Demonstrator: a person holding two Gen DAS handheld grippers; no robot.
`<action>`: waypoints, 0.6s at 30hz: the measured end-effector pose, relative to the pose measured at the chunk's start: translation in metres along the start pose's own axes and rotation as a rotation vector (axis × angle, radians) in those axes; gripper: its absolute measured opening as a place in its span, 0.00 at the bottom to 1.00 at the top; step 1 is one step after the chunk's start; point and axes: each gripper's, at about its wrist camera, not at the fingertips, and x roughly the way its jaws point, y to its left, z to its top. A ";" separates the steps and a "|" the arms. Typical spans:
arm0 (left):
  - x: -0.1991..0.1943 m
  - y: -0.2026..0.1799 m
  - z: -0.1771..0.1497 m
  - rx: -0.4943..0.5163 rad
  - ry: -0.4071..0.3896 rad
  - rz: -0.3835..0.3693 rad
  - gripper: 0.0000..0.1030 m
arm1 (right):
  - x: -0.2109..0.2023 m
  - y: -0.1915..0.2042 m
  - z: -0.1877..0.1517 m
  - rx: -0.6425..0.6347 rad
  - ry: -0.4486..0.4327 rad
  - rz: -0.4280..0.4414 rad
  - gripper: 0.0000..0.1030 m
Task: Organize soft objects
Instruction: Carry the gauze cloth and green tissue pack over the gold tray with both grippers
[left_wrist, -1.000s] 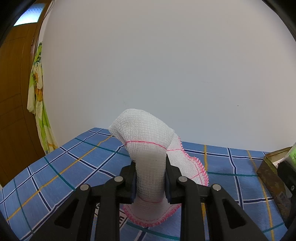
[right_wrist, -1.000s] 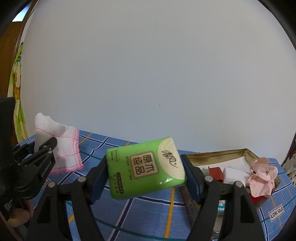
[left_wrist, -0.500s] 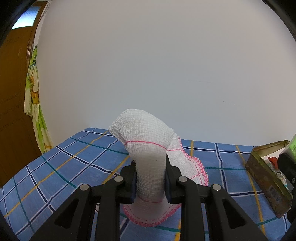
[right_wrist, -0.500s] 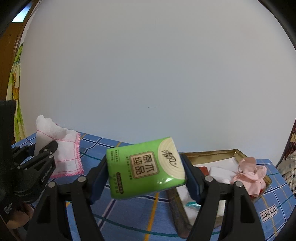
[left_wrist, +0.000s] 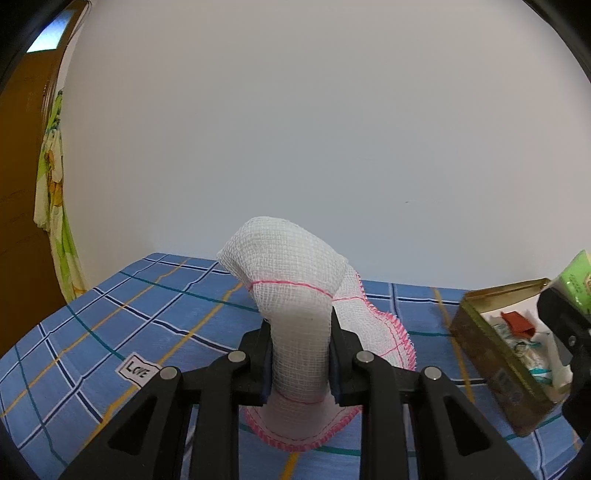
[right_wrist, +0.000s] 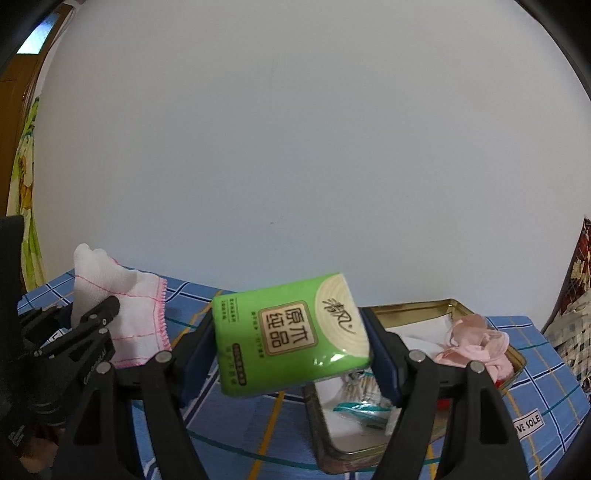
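My left gripper (left_wrist: 298, 347) is shut on a white gauze cloth (left_wrist: 291, 280) with pink stitched edges, which bulges above the jaws and hangs below them. The same cloth (right_wrist: 122, 306) and the left gripper (right_wrist: 92, 325) show at the left of the right wrist view. My right gripper (right_wrist: 291, 332) is shut on a green tissue pack (right_wrist: 291, 332), held tilted above the blue checked bedsheet (right_wrist: 258, 435). A gold metal tin (right_wrist: 413, 306) lies open just behind and right of the pack; the tin (left_wrist: 495, 354) sits at the right edge of the left wrist view.
Inside the tin are a pink crumpled fabric (right_wrist: 476, 339), white packets (right_wrist: 417, 332) and a red piece (left_wrist: 517, 321). A white wall (left_wrist: 295, 129) rises behind the bed. A brown wooden door (left_wrist: 18, 184) and a hanging green-yellow cloth (left_wrist: 55, 206) stand at the left.
Both grippers have shifted right over the bed with their loads. The tin now shows further into the left wrist view and lies closer under the tissue pack in the right wrist view.
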 end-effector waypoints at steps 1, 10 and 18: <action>-0.003 -0.006 0.000 0.001 -0.002 -0.007 0.25 | -0.002 -0.002 0.001 0.002 -0.003 -0.004 0.73; -0.015 -0.046 0.002 0.013 -0.008 -0.072 0.25 | -0.018 -0.012 0.006 0.020 -0.020 -0.042 0.73; -0.024 -0.076 0.006 0.020 -0.023 -0.131 0.25 | -0.029 -0.024 0.008 0.036 -0.027 -0.080 0.73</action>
